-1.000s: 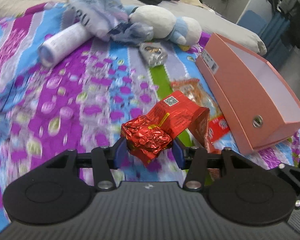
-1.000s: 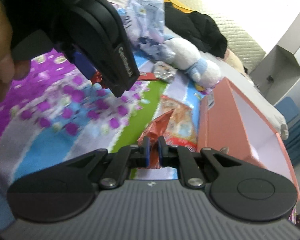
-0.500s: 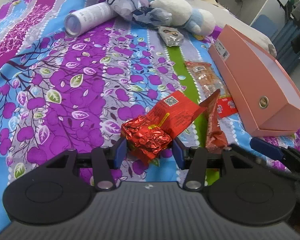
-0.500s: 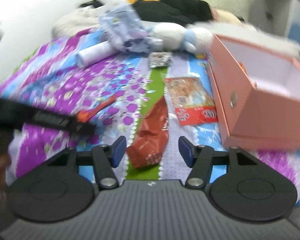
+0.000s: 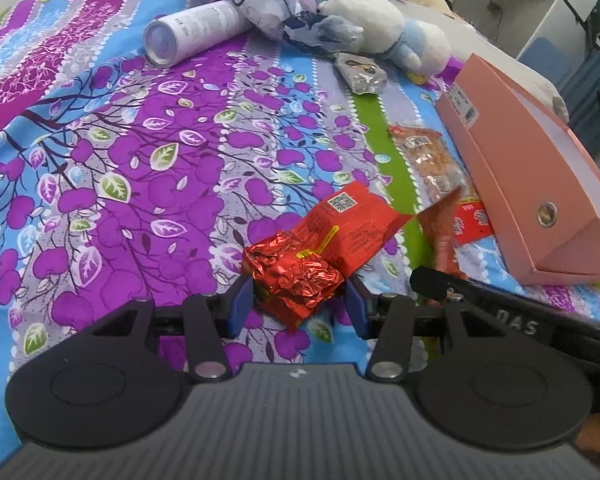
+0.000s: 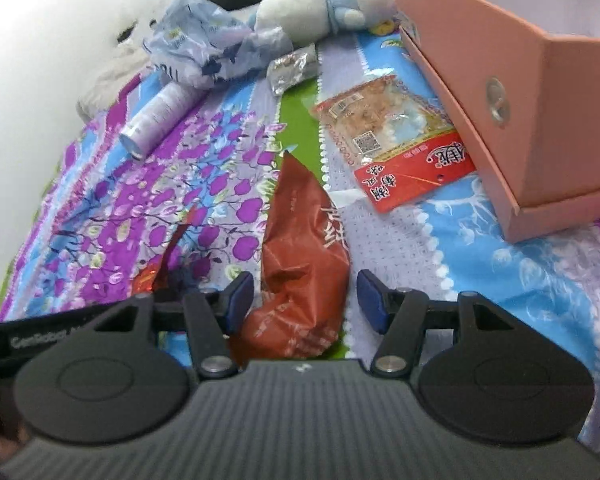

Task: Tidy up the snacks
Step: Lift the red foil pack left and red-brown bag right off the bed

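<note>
My left gripper (image 5: 298, 306) is shut on a crinkled red foil packet (image 5: 296, 278), whose flat red flap with a QR code reaches forward over the bedspread. My right gripper (image 6: 306, 300) is open, its fingers on either side of a dark red snack bag (image 6: 304, 256) that lies on the bed; I cannot tell if the pads touch it. A clear packet of biscuits with a red end (image 6: 396, 140) lies beside an open pink box (image 6: 516, 80). That box (image 5: 540, 184) also shows at the right of the left wrist view. A small silver packet (image 5: 362, 74) lies farther back.
A white tube (image 5: 196, 32), a crumpled blue-white plastic bag (image 5: 268, 4) and a white and blue plush toy (image 5: 380, 28) lie at the far end of the flowered bedspread (image 5: 140, 160). The right gripper's finger (image 5: 500, 312) crosses the left wrist view at lower right.
My right gripper opened and dropped low around the dark red bag. My left gripper kept its hold on the foil packet and drew back a little.
</note>
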Action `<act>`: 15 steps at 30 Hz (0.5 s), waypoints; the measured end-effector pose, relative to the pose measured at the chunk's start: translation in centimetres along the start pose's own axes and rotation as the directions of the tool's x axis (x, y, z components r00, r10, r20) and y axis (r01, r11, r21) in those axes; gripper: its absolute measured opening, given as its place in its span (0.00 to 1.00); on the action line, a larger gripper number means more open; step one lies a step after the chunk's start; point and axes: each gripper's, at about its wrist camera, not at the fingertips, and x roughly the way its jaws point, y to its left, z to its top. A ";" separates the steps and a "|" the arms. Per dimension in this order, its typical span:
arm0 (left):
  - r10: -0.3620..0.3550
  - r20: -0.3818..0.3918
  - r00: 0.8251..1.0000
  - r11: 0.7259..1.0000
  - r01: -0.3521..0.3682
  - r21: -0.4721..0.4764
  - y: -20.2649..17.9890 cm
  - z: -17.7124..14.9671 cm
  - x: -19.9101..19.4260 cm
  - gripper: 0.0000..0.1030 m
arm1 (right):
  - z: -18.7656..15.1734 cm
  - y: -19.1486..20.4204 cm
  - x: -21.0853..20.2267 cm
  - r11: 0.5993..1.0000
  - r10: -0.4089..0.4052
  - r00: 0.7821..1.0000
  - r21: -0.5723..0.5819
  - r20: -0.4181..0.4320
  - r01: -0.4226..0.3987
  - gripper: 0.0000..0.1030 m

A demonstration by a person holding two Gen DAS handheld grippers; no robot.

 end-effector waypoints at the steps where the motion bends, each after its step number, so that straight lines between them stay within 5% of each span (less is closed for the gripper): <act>1: 0.003 -0.001 1.000 1.000 -0.003 -0.004 0.1 0.0 0.0 0.54 | 0.1 0.4 0.2 0.999 -0.019 1.000 -0.028 -0.003 0.019 0.56; 15: -0.001 0.017 1.000 1.000 0.001 -0.015 -0.8 1.5 -1.4 0.54 | 0.8 1.5 -2.7 0.962 -0.138 0.990 -0.233 0.030 0.141 0.49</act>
